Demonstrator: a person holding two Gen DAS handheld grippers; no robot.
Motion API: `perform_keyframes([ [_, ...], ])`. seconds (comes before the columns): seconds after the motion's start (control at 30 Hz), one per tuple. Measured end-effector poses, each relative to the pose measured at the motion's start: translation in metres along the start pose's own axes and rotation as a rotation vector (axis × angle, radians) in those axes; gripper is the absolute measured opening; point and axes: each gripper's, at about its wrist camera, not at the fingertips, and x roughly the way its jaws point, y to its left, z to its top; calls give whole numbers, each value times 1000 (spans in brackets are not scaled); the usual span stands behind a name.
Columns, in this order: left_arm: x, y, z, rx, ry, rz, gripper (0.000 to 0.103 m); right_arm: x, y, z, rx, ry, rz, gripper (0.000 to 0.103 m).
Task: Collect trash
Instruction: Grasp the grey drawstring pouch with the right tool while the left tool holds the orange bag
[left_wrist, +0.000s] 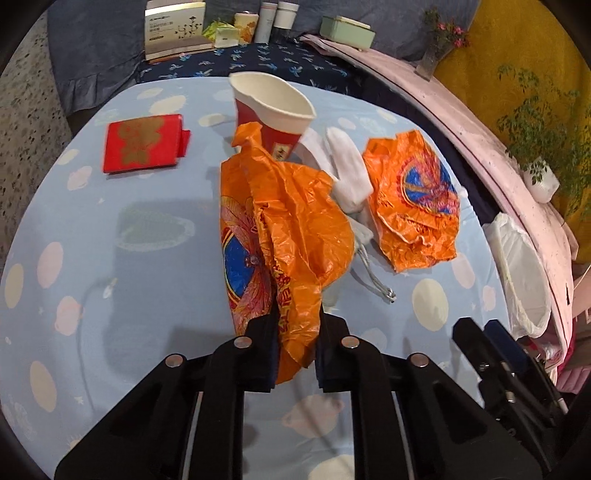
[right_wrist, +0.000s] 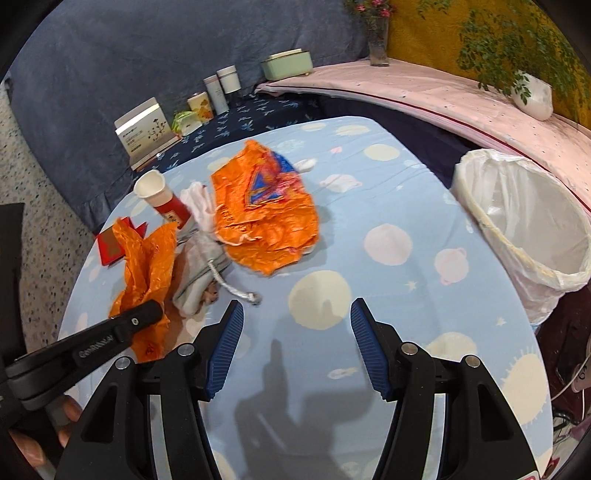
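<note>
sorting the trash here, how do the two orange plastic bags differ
The nearer crumpled orange plastic bag is pinched between the left gripper fingers and stands bunched upward; the farther orange plastic bag lies flatter on the blue cloth, untouched. The nearer one hides part of the red paper cup; the farther lies beside the white cloth. Both carry a blue-and-red print.

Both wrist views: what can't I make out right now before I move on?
- White-lined bin: bottom hidden by its own rim in the right wrist view; cut off at the edge in the left.
- Grey drawstring pouch: partly covered by the held orange bag; contents unseen.
- Left gripper: pad contact hidden by the bag.
- Red paper cup: print too small.
</note>
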Motion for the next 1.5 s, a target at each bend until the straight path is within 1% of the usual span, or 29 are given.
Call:
perform_keyframes([
  [0.23, -21, 25, 7, -19, -51, 28, 14, 10, 30, 6, -36, 14, 39, 59],
  [0.5, -23, 57, 13, -54, -47, 42, 14, 33, 68, 13, -72, 41, 80, 59],
  [0.57, -21, 62, 13, -53, -46, 46, 14, 40, 77, 14, -84, 49, 85, 57],
  [0.7, -17, 69, 16, -53, -44, 51, 14, 55, 89, 15, -104, 73, 89, 51],
  [0.87, -11, 72, 19, -53, -36, 46, 14, 69, 93, 16, -104, 94, 86, 45],
  [0.97, -7, 72, 18, -47, -31, 44, 14, 77, 93, 15, -100, 110, 80, 36],
  [1.03, -6, 71, 17, -44, -27, 42, 14, 81, 93, 14, -96, 119, 79, 26],
  [1.07, -5, 71, 17, -44, -25, 41, 14, 81, 92, 13, -94, 118, 79, 24],
  [1.1, -5, 70, 16, -42, -24, 40, 14, 81, 92, 13, -93, 115, 79, 19],
  [1.13, -5, 69, 16, -40, -23, 41, 14, 80, 91, 13, -93, 114, 80, 12],
  [1.3, -9, 60, 14, -28, -28, 39, 14, 67, 85, 14, -77, 95, 100, 9],
  [1.5, -20, 43, 9, 3, -42, 25, 14, 35, 80, 19, -80, 33, 118, 9],
])
